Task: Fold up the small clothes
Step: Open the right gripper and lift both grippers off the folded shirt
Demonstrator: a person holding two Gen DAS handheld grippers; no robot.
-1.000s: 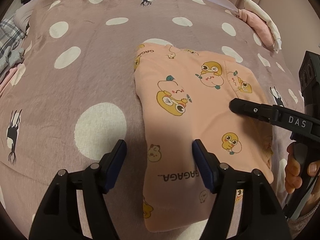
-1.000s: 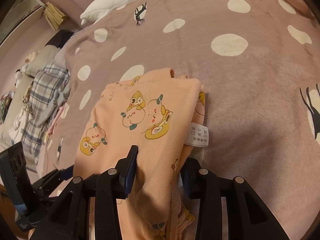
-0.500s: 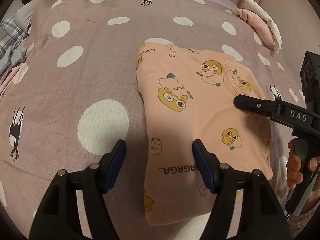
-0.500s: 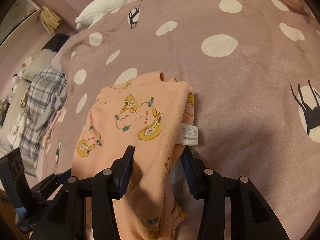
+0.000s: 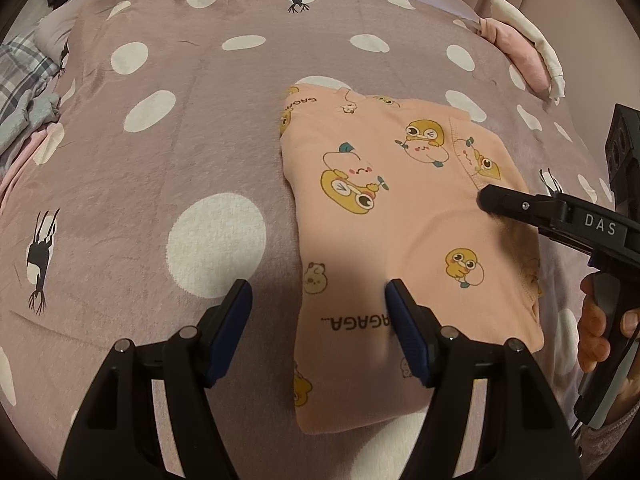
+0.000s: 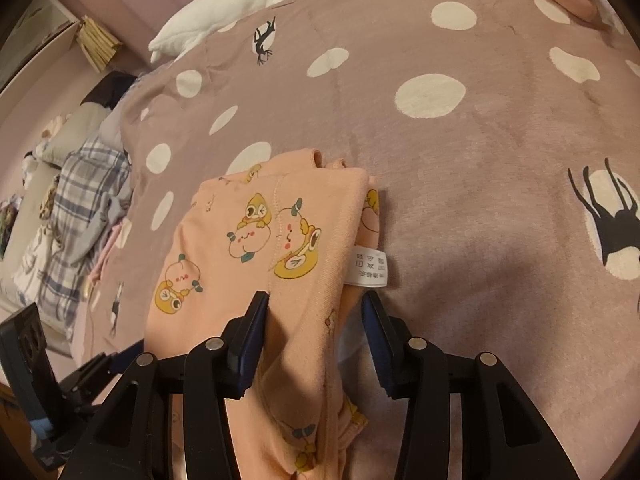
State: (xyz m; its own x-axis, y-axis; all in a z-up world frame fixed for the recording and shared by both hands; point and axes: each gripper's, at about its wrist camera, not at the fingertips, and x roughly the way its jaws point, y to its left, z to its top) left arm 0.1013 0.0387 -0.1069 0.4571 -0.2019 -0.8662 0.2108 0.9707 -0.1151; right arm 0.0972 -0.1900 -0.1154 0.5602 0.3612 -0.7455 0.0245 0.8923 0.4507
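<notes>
Noted at the far left, off the bed's edge: a heap of plaid clothes [image 6: 80, 208], rumpled. Further in, a white pillow [image 6: 240, 4] at the far end of the bed. Spread across the whole bed, a mauve bedspread [image 5: 160, 160] with white dots and small black bird figures. At the far right corner, a bunched pink and white cloth [image 5: 516, 56]. Nothing lying between either tool and the garment.

Found right of the bed's middle: the peach garment [image 5: 400, 240], printed with yellow cartoon animals, folded into a long rectangle and lying flat on the bedspread, a white care label [image 6: 370, 266] sticking out at its right edge.

Left gripper [image 5: 318, 292]: jaws stood wide open and pressed on nothing, straddling the garment's left edge near its near end, left finger over bare bedspread, right finger over the cloth.

Right gripper [image 6: 314, 300], held by a hand [image 5: 592, 328] at the right: jaws had just been opening, a raised ridge of the garment's right side between them, the left pad against the cloth, the right pad clear of it, so no grip.
</notes>
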